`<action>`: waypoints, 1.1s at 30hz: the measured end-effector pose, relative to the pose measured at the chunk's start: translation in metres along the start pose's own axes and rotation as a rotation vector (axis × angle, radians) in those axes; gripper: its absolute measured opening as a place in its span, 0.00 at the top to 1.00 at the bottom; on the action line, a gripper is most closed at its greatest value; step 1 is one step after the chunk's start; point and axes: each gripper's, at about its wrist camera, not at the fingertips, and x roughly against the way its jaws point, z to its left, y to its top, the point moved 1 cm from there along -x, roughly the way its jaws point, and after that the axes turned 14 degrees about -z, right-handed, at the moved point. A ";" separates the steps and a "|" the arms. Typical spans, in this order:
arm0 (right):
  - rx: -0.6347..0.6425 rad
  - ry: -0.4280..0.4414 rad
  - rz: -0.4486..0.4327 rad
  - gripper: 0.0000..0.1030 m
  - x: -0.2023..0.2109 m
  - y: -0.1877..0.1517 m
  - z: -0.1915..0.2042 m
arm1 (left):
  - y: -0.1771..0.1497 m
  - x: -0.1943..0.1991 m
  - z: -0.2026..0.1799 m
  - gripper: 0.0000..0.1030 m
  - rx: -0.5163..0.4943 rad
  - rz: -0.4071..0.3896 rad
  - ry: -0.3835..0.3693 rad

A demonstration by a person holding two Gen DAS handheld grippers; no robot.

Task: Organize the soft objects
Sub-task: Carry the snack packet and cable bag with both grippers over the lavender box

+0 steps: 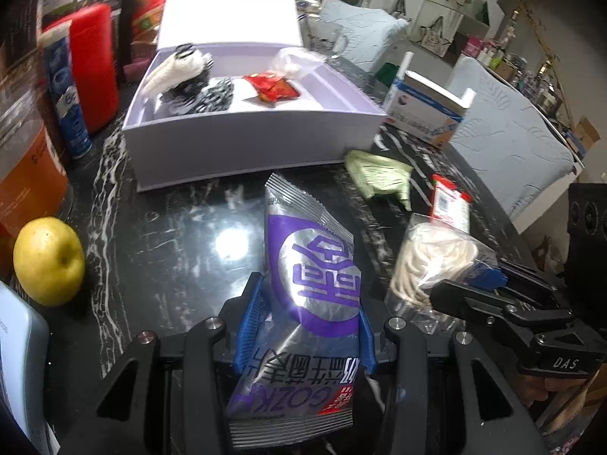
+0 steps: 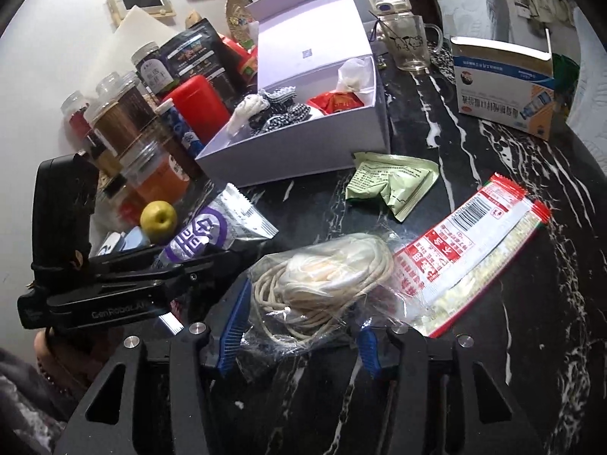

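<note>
My left gripper [image 1: 307, 322] is shut on a silver and purple snack bag [image 1: 307, 265], which also shows in the right wrist view [image 2: 212, 231]. My right gripper [image 2: 299, 326] is closed around a clear bag of white cord [image 2: 326, 280], also visible in the left wrist view [image 1: 428, 261]. An open lilac box [image 1: 246, 144] stands behind them and holds black-and-white fabric [image 1: 212, 94], a white sock [image 1: 170, 68], a red packet [image 1: 273, 87] and a crumpled clear bag [image 1: 296, 60]. A green packet [image 2: 390, 185] and a red-and-white noodle packet [image 2: 466, 246] lie on the black marble table [image 2: 512, 341].
A yellow apple [image 1: 49, 261], a red canister [image 1: 95, 64], a blue tube [image 1: 64, 91] and jars [image 2: 117, 113] stand left of the box. A glass mug [image 2: 409, 45] and an open blue-and-white carton [image 2: 504, 87] stand to the right. White padded chairs [image 1: 512, 129] lie beyond the table edge.
</note>
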 end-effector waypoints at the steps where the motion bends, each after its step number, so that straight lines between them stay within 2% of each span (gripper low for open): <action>1: -0.001 0.005 -0.007 0.51 0.003 0.001 0.001 | 0.001 0.002 -0.003 0.58 -0.005 -0.005 -0.008; 8: 0.022 0.015 -0.064 0.51 0.023 0.014 0.007 | 0.017 0.019 -0.020 0.58 -0.038 -0.062 -0.047; 19: 0.095 0.057 -0.140 0.51 0.042 0.051 0.021 | 0.061 0.048 -0.041 0.58 -0.106 -0.201 -0.097; 25: 0.162 0.070 -0.210 0.51 0.057 0.084 0.033 | 0.091 0.069 -0.050 0.58 -0.146 -0.311 -0.108; 29: 0.215 0.072 -0.260 0.51 0.068 0.111 0.043 | 0.117 0.083 -0.051 0.58 -0.165 -0.395 -0.075; 33: 0.248 0.093 -0.304 0.51 0.075 0.136 0.053 | 0.140 0.094 -0.047 0.58 -0.141 -0.445 -0.092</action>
